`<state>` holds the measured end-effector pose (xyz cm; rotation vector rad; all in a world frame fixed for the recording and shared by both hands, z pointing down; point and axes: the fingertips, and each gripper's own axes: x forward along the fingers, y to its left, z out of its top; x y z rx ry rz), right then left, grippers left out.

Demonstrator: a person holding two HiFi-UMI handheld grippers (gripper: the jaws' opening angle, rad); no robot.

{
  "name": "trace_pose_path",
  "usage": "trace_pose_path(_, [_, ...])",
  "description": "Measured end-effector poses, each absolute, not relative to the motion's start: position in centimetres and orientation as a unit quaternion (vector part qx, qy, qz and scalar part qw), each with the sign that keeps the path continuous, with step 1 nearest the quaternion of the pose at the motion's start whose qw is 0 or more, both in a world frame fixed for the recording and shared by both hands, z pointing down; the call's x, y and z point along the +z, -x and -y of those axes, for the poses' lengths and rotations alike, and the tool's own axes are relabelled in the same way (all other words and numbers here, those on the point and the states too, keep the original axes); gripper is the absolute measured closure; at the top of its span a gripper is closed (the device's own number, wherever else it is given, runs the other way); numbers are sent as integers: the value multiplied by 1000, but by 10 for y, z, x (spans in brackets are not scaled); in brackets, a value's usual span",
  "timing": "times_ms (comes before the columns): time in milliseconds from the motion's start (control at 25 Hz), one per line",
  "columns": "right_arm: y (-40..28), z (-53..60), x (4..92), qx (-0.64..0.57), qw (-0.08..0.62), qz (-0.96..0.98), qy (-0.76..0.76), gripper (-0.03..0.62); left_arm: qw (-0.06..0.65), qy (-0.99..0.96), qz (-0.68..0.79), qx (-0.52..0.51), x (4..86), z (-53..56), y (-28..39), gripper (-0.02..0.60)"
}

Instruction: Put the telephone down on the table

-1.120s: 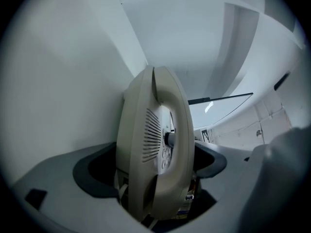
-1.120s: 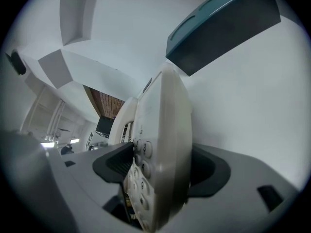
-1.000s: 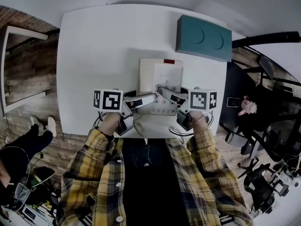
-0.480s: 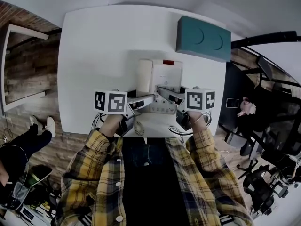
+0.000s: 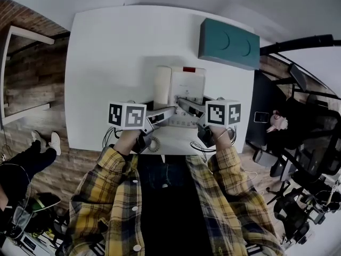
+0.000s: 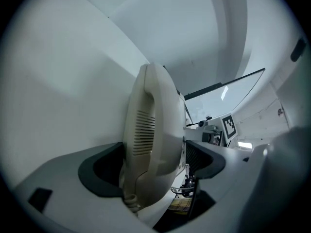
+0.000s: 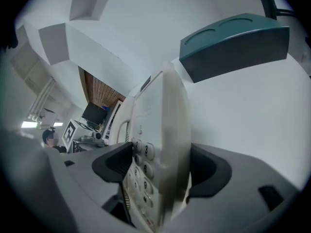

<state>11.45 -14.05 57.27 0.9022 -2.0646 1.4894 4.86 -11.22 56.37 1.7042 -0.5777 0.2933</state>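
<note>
White surface (image 5: 106, 63) seen from above, teal box (image 5: 229, 43) lying flat near its far right corner. Cream telephone (image 5: 187, 87) is located near the front edge of the surface, handset (image 5: 162, 85) seated along its left side (contact with the surface underneath can't be judged). Left gripper (image 6: 153, 164) is clamped on the lower end of the handset, one dark pad on each side. Right gripper (image 7: 160, 169) is clamped on the keypad end of the telephone, number keys seen against its left pad. Coiled cord (image 5: 154, 143) is seen hanging at the front edge.
</note>
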Motion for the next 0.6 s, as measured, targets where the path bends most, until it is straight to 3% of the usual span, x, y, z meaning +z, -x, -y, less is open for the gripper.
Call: trace_pose_path(600, [-129,138,579,490,279,733,-381,263,611,-738,261,118,563,110,-37,163])
